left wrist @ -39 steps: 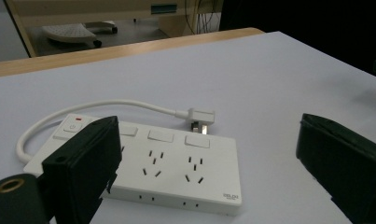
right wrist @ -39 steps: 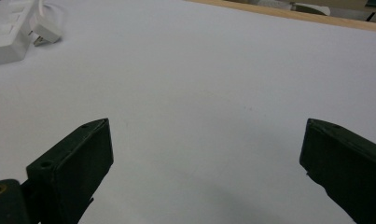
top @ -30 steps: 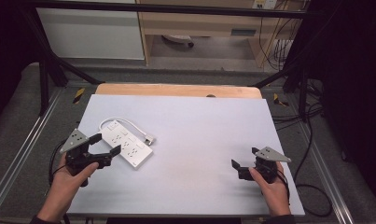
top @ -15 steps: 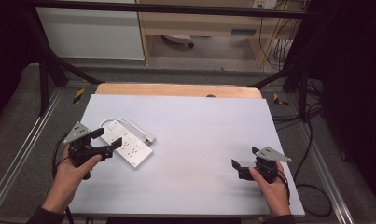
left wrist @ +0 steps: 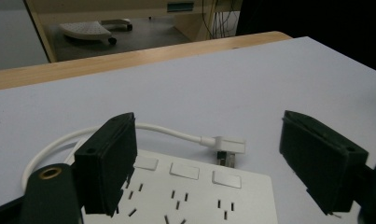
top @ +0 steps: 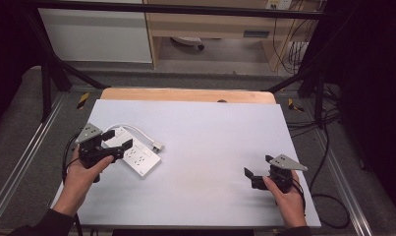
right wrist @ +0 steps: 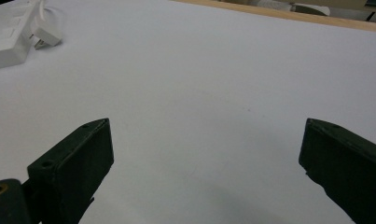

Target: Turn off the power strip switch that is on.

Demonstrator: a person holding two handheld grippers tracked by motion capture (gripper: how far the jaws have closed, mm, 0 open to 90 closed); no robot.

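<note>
Above the power strip point(left wrist: 195, 196), the left hand-held gripper point(left wrist: 206, 158) hovers spread wide, holding nothing.

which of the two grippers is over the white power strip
The left gripper, open above the flat white plastic power strip; the right gripper is over bare table.

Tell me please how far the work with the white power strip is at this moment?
Done: nothing visible yet. The power strip lies flat on the table, its cable looped behind it and the plug unconnected.
In hand: the left gripper is open, jaws either side of the strip's near end without closing on it.
Left: the grasp itself and whatever follows. The right gripper sits open, holding nothing.
</note>
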